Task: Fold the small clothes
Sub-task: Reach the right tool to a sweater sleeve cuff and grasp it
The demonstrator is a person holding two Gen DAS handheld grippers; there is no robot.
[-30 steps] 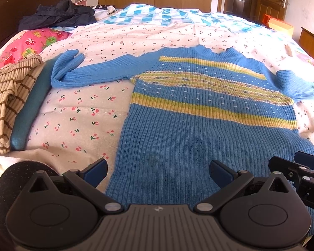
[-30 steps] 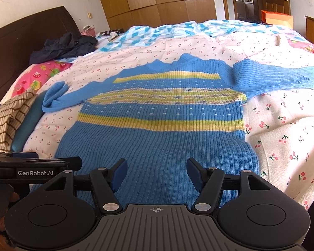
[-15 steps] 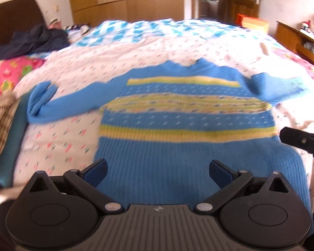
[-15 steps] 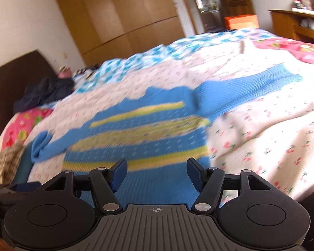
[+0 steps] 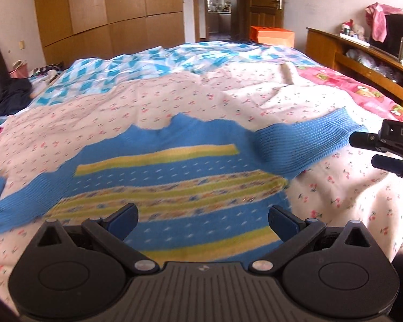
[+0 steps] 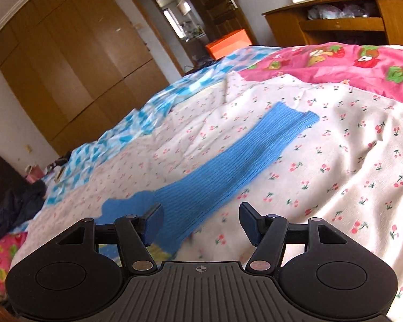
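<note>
Nearest the left camera, the left gripper [image 5: 202,221] hung with its jaws spread wide and nothing between them, poised above the striped body of the blue sweater [image 5: 174,182]. In the right camera, the right gripper [image 6: 200,222] was equally released and empty, its left finger over the shoulder end of the right sleeve [image 6: 236,166], its right finger over bare cherry-print quilt [image 6: 349,174].

The sweater lay flat, face up on that quilt. From the left gripper the body filled the field from about 9 o'clock to 1 o'clock, the far sleeve trailing to 9 o'clock, the right sleeve stretching toward 2 o'clock. From the right gripper that sleeve ran away toward 1 o'clock, its cuff well clear of the pink strawberry bedding [image 6: 362,64] beyond.

The risks, as I judged them, came from the surface and the knit. The quilt was soft and rumpled, so a pinch aimed at the sleeve could have gathered quilt fabric along with it and dragged the bedding. The ribbed knit looked stretchy; a one-handed pull on the sleeve might have skewed the body instead of folding cleanly. Because the right gripper straddled the sleeve's edge and not its middle, closing there could have caught only a thin lip of wool, which might have slipped out mid-fold.
</note>
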